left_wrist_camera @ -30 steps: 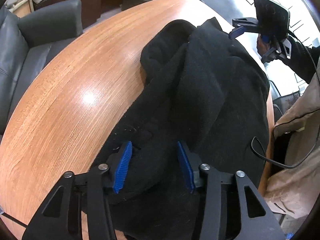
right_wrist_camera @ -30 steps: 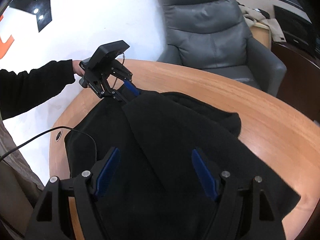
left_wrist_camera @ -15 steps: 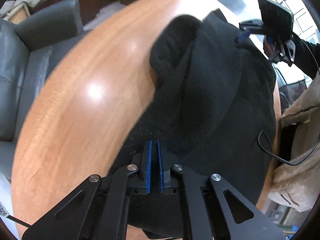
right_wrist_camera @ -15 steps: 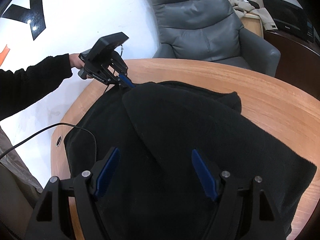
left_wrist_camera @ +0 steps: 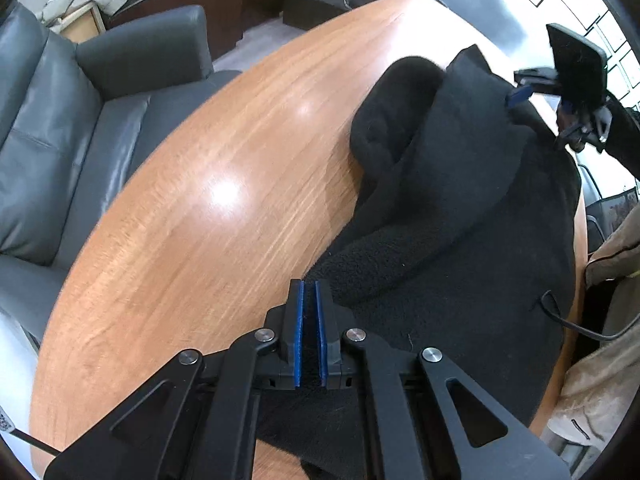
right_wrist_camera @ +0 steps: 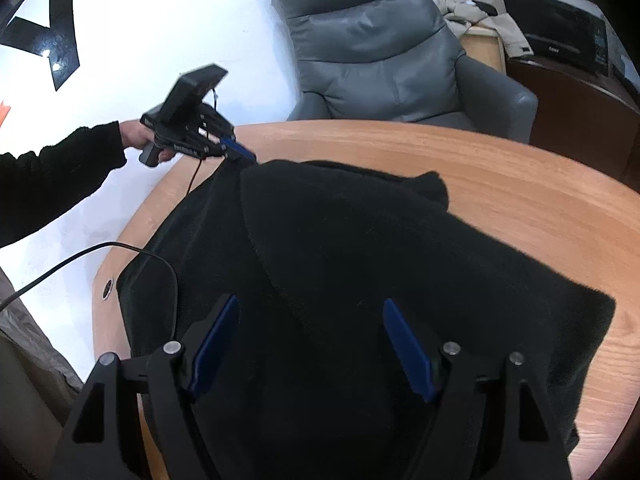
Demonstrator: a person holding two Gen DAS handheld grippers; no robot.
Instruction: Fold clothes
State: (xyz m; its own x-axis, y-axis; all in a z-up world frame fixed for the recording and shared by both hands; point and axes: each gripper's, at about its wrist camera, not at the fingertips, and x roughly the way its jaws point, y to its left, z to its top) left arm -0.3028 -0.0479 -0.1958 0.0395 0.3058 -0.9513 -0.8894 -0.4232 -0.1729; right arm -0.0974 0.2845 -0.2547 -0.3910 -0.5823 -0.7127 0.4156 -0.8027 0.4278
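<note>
No legible writing — black fleece (left_wrist_camera: 460, 208).

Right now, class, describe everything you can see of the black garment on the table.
The black garment looks like thick, fuzzy fleece. It lies spread over the round wooden table, partly folded, one layer doubled over another, a bunched lump at its far end. The left gripper is shut on one edge, fabric showing between the blue pads; the right gripper is open over the cloth, and whether it touches is unclear. A thin black cable crosses one side.
</note>
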